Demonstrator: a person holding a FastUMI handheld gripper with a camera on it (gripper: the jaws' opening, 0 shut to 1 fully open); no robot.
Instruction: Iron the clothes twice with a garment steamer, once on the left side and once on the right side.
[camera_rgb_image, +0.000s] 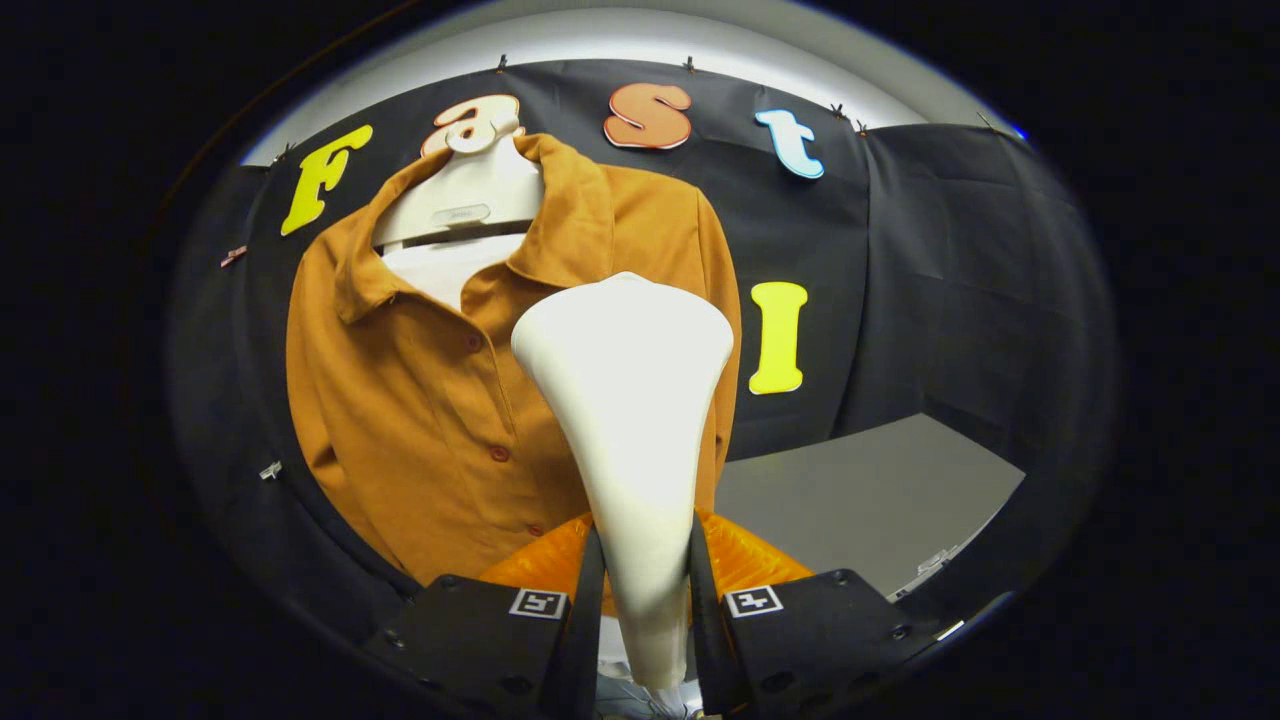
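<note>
My gripper (645, 590) is shut on the white garment steamer (630, 400), both black fingers pressing its narrow handle. The steamer's wide head rises ahead of the fingers and points at the shirt's right half, close to the button line. The rust-orange button shirt (420, 400) hangs on a white hanger (465, 195) against the booth wall, its collar open. The steamer's head hides part of the shirt's right front. I cannot tell whether the head touches the cloth.
A grey tabletop (870, 500) lies to the right, below the shirt. An orange quilted object (745, 560) sits just beyond the fingers, behind the steamer's handle. Black cloth walls stand behind and to the right.
</note>
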